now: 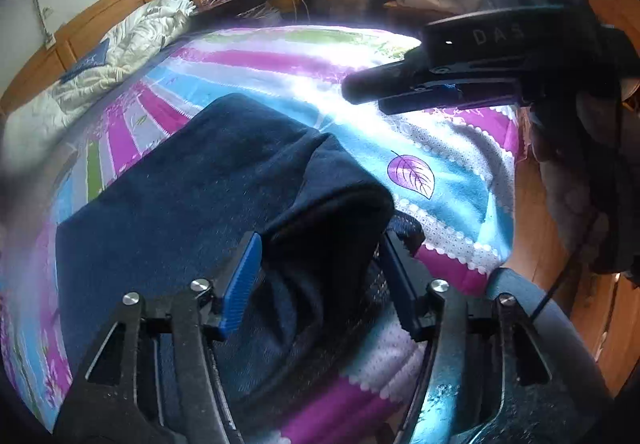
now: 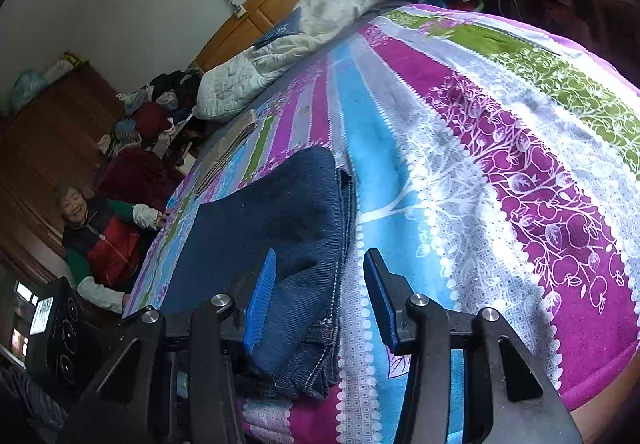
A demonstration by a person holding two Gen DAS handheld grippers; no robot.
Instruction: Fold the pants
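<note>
Pants (image 2: 280, 220) of dark blue denim lie folded flat on the bed (image 2: 500, 148), over a bedspread striped in magenta, blue, white and green. We see their stacked layered edges running along the right side of the bundle in the right wrist view, with stitched hems near our right gripper (image 2: 320, 292). To the right of that edge the bedspread is bare out to the rounded bed edge, so we have wide open room there; toward the headboard (image 2: 276, 0) a rumpled white quilt (image 2: 280, 56) sits well apart from the denim. On the far left side of the bed a person (image 2: 100, 240) leans at the mattress edge, near the bundle's left border. Our right jaws stand wide apart and hold nothing, the blue left pad over the denim and the right one over bare bedspread, so the layered edge lies between them. In the left wrist view a raised fold of the pants (image 1: 328, 204) bulges up between the fingers of our left gripper (image 1: 320, 276); these jaws are also spread, and the cloth sits in the gap without being pinched, though we cannot tell whether the right pad touches it. Wooden floor (image 1: 532, 228) shows just beyond the bed edge on the right.
</note>
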